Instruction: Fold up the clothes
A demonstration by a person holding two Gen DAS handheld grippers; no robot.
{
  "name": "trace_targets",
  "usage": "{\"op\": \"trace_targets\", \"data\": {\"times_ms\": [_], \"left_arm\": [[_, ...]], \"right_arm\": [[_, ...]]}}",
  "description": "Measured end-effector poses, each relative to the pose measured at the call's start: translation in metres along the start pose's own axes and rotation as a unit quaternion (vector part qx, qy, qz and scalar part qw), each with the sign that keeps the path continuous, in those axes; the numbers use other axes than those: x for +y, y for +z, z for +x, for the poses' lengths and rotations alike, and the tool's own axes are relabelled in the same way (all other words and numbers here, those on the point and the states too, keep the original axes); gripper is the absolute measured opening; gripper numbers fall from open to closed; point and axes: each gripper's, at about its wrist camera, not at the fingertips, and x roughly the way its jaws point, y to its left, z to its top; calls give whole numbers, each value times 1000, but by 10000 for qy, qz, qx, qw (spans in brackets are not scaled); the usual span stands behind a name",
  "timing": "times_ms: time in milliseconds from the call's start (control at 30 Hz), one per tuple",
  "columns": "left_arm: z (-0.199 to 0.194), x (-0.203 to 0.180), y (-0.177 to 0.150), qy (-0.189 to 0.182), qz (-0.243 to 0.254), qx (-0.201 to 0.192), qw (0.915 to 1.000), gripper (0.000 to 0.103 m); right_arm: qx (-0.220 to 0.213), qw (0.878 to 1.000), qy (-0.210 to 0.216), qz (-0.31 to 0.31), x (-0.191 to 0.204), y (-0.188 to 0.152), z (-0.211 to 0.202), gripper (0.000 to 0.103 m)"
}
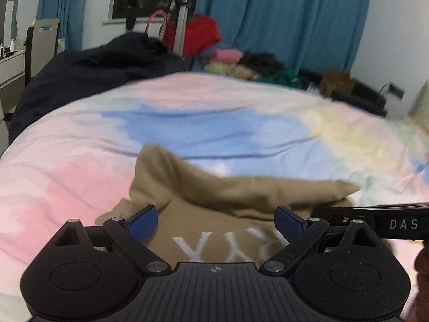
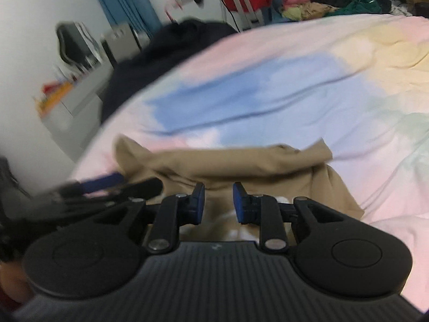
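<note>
A tan garment (image 1: 228,196) with white letters lies crumpled on the pastel bedspread (image 1: 187,123), near its front edge. My left gripper (image 1: 215,218) is open wide just above the garment, with nothing between its blue pads. The garment also shows in the right wrist view (image 2: 236,161). My right gripper (image 2: 218,201) hovers over the garment's near part, its jaws apart by a small gap and empty. The other gripper's body shows at the right edge of the left wrist view (image 1: 375,222) and, blurred, at the left of the right wrist view (image 2: 107,185).
A dark blanket (image 1: 88,75) lies at the bed's far left. A pile of clothes (image 1: 241,64) sits beyond the bed by blue curtains (image 1: 281,16). A white desk and chair (image 1: 34,43) stand at the left. A red cloth (image 1: 198,35) hangs on a rack.
</note>
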Motion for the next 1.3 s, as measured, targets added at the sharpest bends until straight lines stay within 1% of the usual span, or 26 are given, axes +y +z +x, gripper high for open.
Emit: {"op": "trace_targets", "data": {"times_ms": [67, 100, 200, 267, 433, 500, 567, 633, 700, 733, 800, 867, 933, 1033, 1100, 1167, 1233, 1267, 1300], "left_arm": [[19, 5, 0, 120, -43, 143, 9998, 93], [24, 8, 1, 138, -86, 138, 9998, 93], [35, 10, 6, 283, -77, 47, 9996, 93], [41, 10, 7, 399, 3, 58, 9992, 93], [40, 9, 10, 436, 75, 65, 9990, 93], [31, 6, 8, 373, 82, 54, 9993, 92], [15, 5, 3, 230, -67, -54, 9997, 92], [-8, 5, -5, 12, -224, -127, 9997, 92], [-27, 4, -13, -166, -317, -147, 9993, 92], [-34, 2, -17, -198, -326, -134, 9992, 92], [-36, -6, -23, -31, -140, -17, 9999, 92], [-32, -12, -31, 132, 51, 99, 9999, 93], [-25, -13, -36, 162, 14, 210, 9996, 93], [-29, -14, -38, 162, -42, 213, 9996, 93], [-37, -9, -39, 38, -255, 242, 9994, 93], [-54, 1, -40, -252, -669, 229, 9972, 93], [-72, 8, -43, -664, -1055, 206, 9920, 93], [-80, 12, -44, -878, -1252, 201, 9880, 93], [-87, 16, -46, -1127, -1477, 206, 9824, 93]], "right_arm": [[-6, 9993, -361, -56, -8, 2, 14, 26], [-36, 9986, -513, -74, -11, 4, 20, 26], [-267, 9963, -817, -76, -20, 14, 33, 26], [-287, 9951, -938, -126, -22, 16, 42, 25], [-211, 9941, -1011, -337, -17, 15, 52, 26], [-232, 9955, -898, -214, -16, 16, 46, 26], [-237, 9970, -727, -94, -13, 14, 33, 27], [-338, 9976, -584, -123, -5, 9, 13, 28], [-460, 9969, -577, -264, 6, 0, -10, 28], [-495, 9964, -604, -328, 11, -5, -19, 28], [-468, 9960, -667, -365, 17, -13, -27, 28], [-340, 9963, -722, -312, 16, -22, -26, 28], [-142, 9962, -793, -316, 13, -29, -17, 25], [66, 9962, -836, -250, 6, -34, 1, 25], [64, 9965, -820, -179, 5, -36, 4, 25], [38, 9970, -775, -78, 2, -36, 3, 24], [20, 9974, -720, 21, -1, -37, 2, 24], [16, 9975, -711, 39, -1, -38, 1, 24], [17, 9974, -718, 31, 0, -38, 2, 24]]}}
